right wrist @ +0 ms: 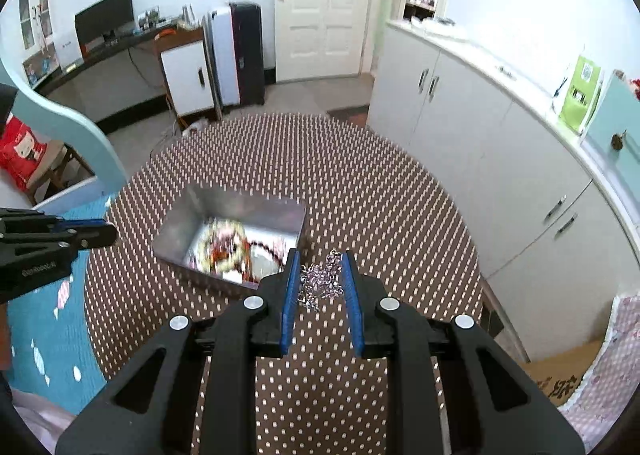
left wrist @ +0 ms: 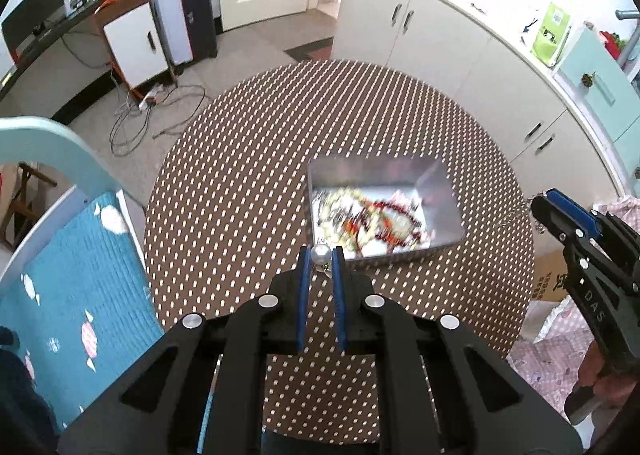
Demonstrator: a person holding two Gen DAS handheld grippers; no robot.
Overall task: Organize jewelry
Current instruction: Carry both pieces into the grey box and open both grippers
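A silver metal tin sits on the round brown dotted table. It holds a tangle of bead necklaces in red, white and yellow. My left gripper is shut on a silver pearl-like bead piece just in front of the tin's near left corner. My right gripper is open around a heap of silver chain lying on the table right of the tin. The right gripper also shows in the left wrist view, with chain by its tip.
White cabinets run along the right of the table. A bed with a teal blanket lies to the left. A pink cloth and a cardboard box sit at the right. Cables lie on the floor beyond.
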